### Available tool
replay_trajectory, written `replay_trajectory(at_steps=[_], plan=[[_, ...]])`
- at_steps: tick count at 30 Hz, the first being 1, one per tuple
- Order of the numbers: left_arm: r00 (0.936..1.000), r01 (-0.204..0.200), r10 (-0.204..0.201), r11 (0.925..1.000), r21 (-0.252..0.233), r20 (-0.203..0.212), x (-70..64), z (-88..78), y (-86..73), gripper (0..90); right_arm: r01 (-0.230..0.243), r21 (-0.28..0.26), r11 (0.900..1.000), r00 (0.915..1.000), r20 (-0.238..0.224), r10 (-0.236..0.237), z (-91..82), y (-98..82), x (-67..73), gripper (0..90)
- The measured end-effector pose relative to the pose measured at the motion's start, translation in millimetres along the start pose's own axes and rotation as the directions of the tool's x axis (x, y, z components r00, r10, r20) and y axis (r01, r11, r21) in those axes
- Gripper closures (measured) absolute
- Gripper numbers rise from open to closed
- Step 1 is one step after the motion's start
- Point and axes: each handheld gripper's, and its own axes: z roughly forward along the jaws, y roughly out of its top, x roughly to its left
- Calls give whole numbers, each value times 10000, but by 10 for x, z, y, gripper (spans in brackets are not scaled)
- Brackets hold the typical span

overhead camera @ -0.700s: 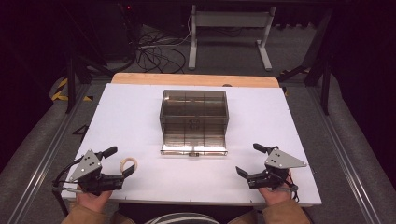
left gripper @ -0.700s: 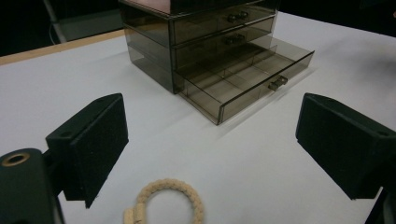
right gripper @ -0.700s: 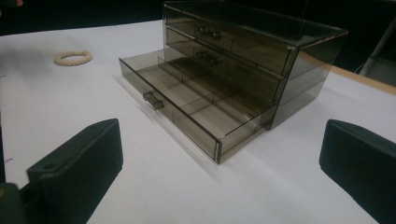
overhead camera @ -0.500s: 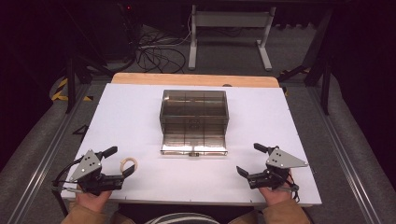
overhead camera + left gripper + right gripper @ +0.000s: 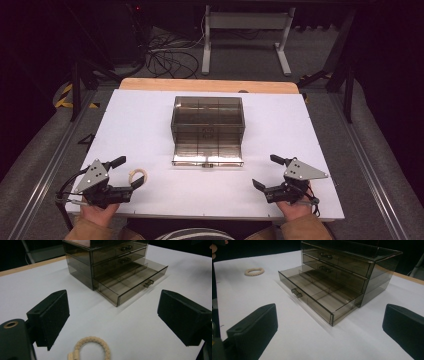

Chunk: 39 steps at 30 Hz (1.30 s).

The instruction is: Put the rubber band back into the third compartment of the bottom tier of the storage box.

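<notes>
White bench (image 5: 150, 115) under a dark workshop backdrop: a smoked-plastic drawer chest (image 5: 208, 117) sits at centre, its bottom drawer (image 5: 208, 152) pulled out toward the person. A braided cream ring (image 5: 138, 176) lies flat on the bench near the front edge, just off the tips of the left hand-held gripper (image 5: 127, 173), at about one o'clock from it in the high view and low between its jaws in the left gripper view (image 5: 91, 348). Those jaws stand wide with nothing between the pads. The right hand-held gripper (image 5: 265, 172), also spread wide and empty, rests well apart at the far side of the drawer. The left hand is clearly nearer; a short reach forward would likely straddle the ring, with the open drawer at about one o'clock beyond.
</notes>
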Motion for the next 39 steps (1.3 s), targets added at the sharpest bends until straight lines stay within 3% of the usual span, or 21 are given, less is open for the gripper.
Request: replay_trajectory(at_steps=[17, 39], plan=[[9992, -294, 284, 9989, 355, 283, 73, 52, 139, 122, -78, 132, 9999, 9999, -113, 79, 26, -16, -3, 6], [9978, -354, 301, 9952, 908, 597, 238, 146, 296, 123, -128, 264, 9996, 9998, -157, 133, 49, -28, -6, 6]])
